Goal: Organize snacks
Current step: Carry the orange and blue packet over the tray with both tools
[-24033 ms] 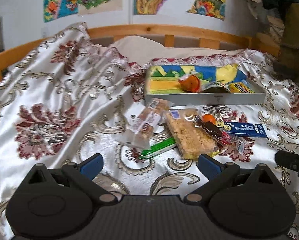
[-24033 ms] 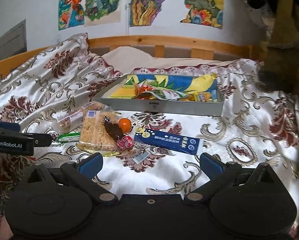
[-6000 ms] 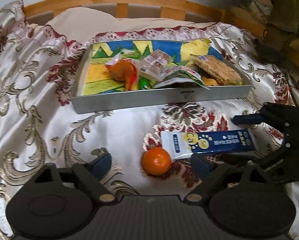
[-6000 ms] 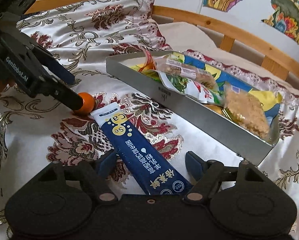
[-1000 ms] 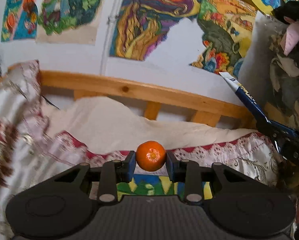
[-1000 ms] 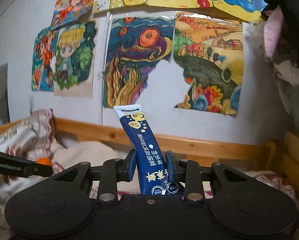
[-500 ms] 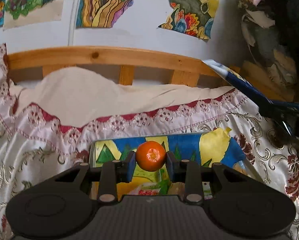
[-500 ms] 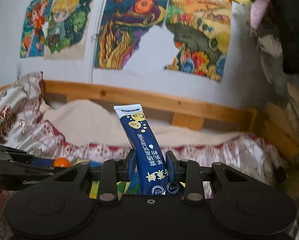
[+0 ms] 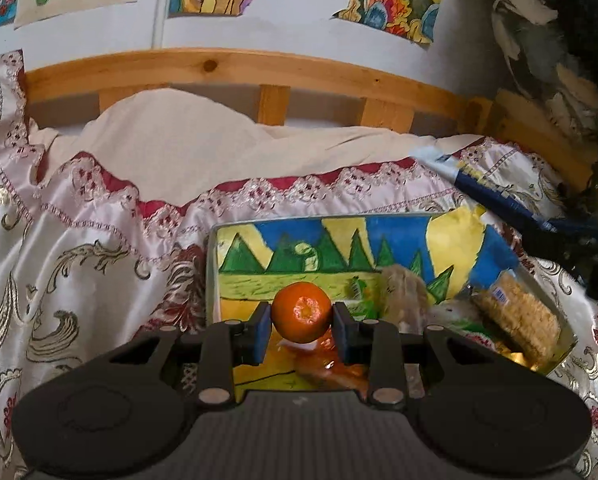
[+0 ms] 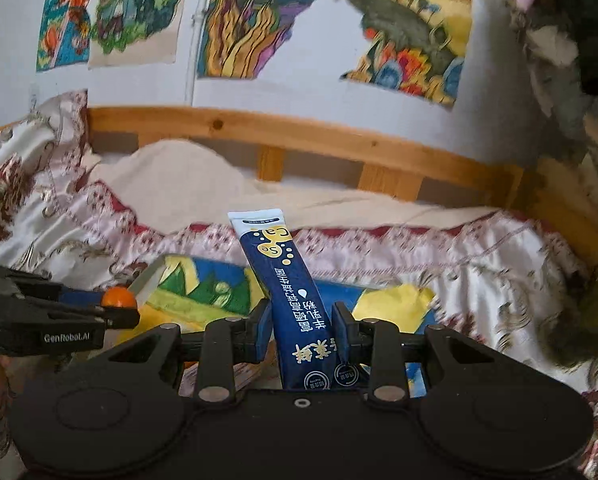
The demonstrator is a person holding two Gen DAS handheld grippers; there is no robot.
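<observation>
My left gripper (image 9: 301, 314) is shut on a small orange (image 9: 301, 311), which hangs above the near left part of the metal tray (image 9: 212, 276) with its painted lining. Inside the tray lie a rice-crisp bar (image 9: 515, 316), an orange wrapper (image 9: 327, 372) and other packets. My right gripper (image 10: 301, 326) is shut on a long dark blue snack packet (image 10: 287, 280) that sticks up over the tray (image 10: 151, 276). The left gripper (image 10: 115, 312) with the orange (image 10: 118, 298) shows at the left of the right wrist view. The blue packet (image 9: 487, 196) shows at the right of the left wrist view.
The tray rests on a satin bedspread (image 9: 79, 264) with gold and red flowers. A cream pillow (image 9: 203, 140) and a wooden headboard (image 9: 299, 76) lie behind it. Posters (image 10: 259, 16) cover the wall, and dark clutter (image 9: 559, 40) is piled at the right.
Both grippers have come down and tipped toward the bed; the tray has come into view and now fills the space under the orange and the blue packet. Both grips are unchanged.
</observation>
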